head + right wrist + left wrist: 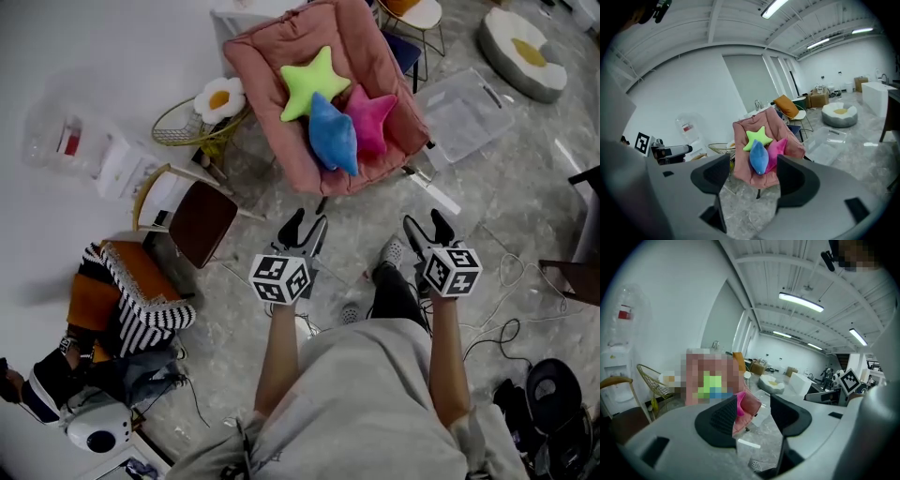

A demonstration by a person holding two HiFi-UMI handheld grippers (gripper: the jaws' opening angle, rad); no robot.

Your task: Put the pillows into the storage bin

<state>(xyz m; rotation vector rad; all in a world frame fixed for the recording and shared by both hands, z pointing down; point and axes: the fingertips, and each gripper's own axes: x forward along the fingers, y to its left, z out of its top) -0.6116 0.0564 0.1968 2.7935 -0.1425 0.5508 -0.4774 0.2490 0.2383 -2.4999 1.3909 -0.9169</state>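
Beside the pink chair (262, 66) sits the bin (464, 112); left gripper (307, 225), right gripper (424, 225) agape, empty.

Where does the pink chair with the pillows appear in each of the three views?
Head view: pink chair, top centre.
Left gripper view: chair, just below centre, partly blurred out.
Right gripper view: chair, centre.
Shared landmark: egg-shaped floor cushion, right of the chair in every view.

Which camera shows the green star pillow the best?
The head view: the whole green star pillow lies in plain sight on the pink chair, seen from above. The right gripper view shows it too, but smaller. In the left gripper view a mosaic patch blurs it.
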